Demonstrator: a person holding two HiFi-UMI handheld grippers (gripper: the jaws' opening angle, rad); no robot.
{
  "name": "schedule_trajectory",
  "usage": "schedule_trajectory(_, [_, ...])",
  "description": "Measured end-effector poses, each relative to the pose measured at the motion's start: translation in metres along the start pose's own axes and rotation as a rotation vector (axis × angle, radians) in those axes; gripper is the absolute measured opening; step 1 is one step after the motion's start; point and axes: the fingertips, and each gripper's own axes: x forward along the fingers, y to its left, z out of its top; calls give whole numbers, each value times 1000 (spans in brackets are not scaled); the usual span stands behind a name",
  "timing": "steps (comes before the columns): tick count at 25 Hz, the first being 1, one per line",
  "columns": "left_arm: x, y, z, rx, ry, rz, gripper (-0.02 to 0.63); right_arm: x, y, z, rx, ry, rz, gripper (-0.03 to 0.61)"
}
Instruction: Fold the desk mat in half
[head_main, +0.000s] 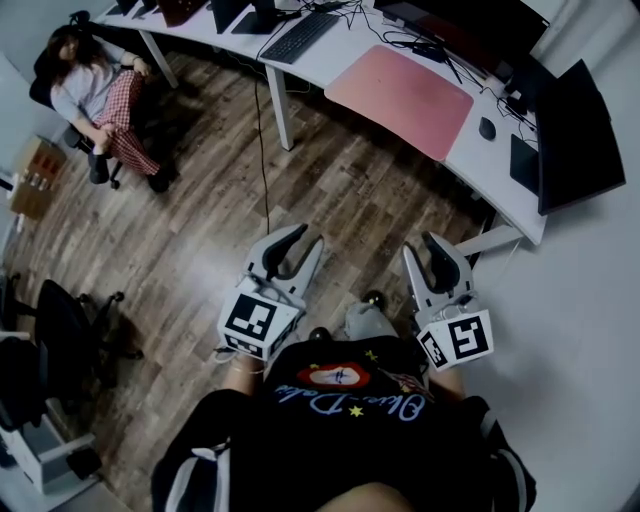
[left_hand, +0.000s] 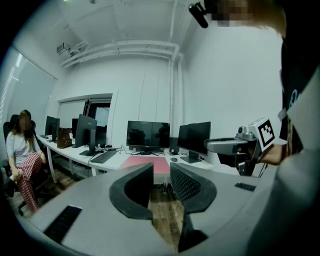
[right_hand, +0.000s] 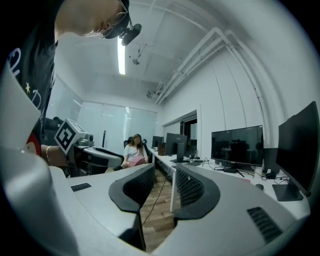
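- Pink desk mat (head_main: 400, 98) lies flat and unfolded on a white desk (head_main: 310, 72) in the upper right of the head view. A keyboard (head_main: 300, 35) sits to its left and a mouse (head_main: 487, 127) just beside its right edge.
- In the left gripper view the mat shows at centre frame, beyond the jaws and in front of two dark monitors (left_hand: 147, 135).
- The left gripper (head_main: 303, 238), at lower centre of the head view, is held over the wood floor (head_main: 350, 190), well apart from the mat. Its own view shows the jaws a little apart, with nothing between them but floor seen through the gap.
- The right gripper (head_main: 437, 242), just right of centre in the head view, is also held off the desk. Its own view shows its jaws parted a touch wider than the left's, gripping nothing.
- Each gripper shows at the edge of the other's view, marker cube facing out.
- A seated person (head_main: 100, 100) in red-checked trousers occupies a chair in the upper left of the head view.
- A dark cable (head_main: 263, 150) hangs from the desk edge to the floor at upper centre.
- A black office chair (head_main: 70, 330) stands at the left edge.
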Motion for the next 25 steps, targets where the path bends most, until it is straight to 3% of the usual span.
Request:
schedule_trajectory(15, [87, 68, 0, 29, 63, 176, 89, 98, -97, -19, 18, -7, 86, 114])
schedule_trajectory(25, [186, 86, 9, 44, 116, 214, 100, 149, -192, -33, 3, 32, 101, 123])
